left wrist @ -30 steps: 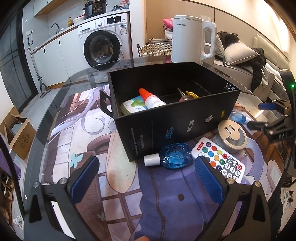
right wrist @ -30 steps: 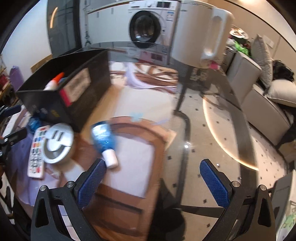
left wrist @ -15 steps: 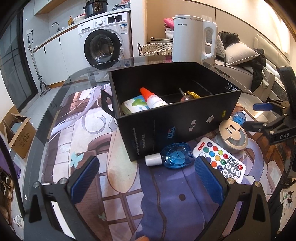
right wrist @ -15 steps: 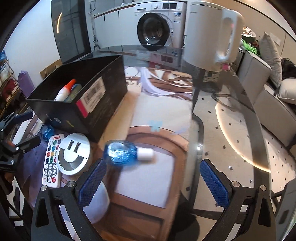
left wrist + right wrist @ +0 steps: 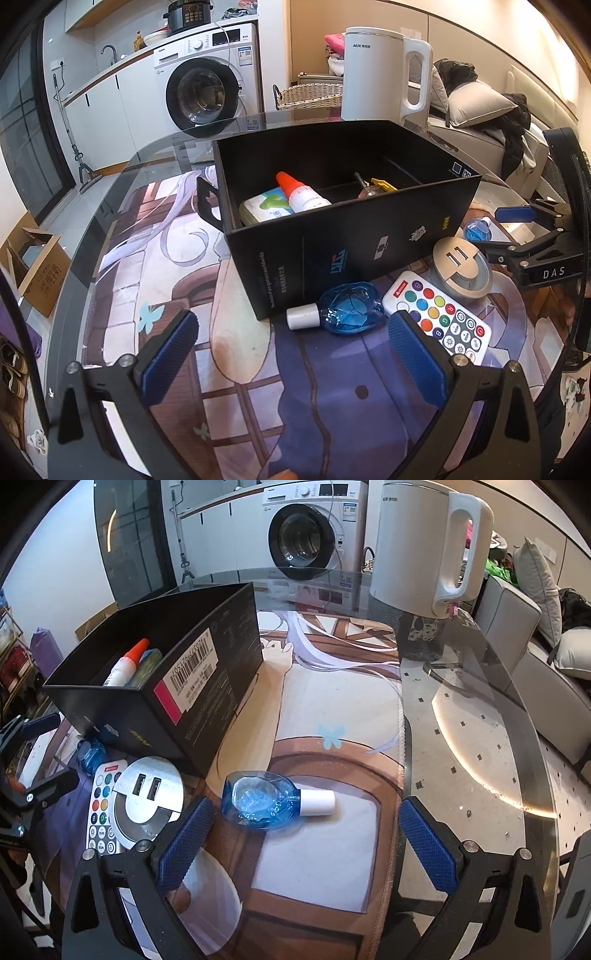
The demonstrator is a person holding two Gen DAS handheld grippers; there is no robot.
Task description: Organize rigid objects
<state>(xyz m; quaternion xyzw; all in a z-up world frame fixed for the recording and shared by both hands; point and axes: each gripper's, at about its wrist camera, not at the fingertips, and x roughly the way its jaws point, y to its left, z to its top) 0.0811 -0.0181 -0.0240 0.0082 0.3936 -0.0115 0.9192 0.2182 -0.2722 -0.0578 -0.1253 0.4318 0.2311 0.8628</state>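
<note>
A black box (image 5: 354,236) (image 5: 207,686) stands on the printed mat and holds a glue bottle with an orange tip (image 5: 301,194) (image 5: 123,664), a green-white packet (image 5: 264,208) and small items. Beside it lie a blue bottle with a white cap (image 5: 343,308) (image 5: 79,751), a second blue bottle (image 5: 269,803) (image 5: 476,230), a white remote with coloured buttons (image 5: 439,314) (image 5: 101,808) and a round silver USB hub (image 5: 461,267) (image 5: 147,794). My left gripper (image 5: 291,362) is open just short of the first bottle. My right gripper (image 5: 306,845) is open just short of the second bottle.
A white electric kettle (image 5: 380,74) (image 5: 424,546) stands on the glass table behind the box. A washing machine (image 5: 207,88), a wicker basket (image 5: 310,96) and a sofa with cushions (image 5: 476,107) lie beyond the table. A cardboard box (image 5: 33,262) sits on the floor at left.
The right gripper has swung left and forward toward its blue bottle, which has turned so its cap points right. The left gripper has drifted slightly. Both stay open.
</note>
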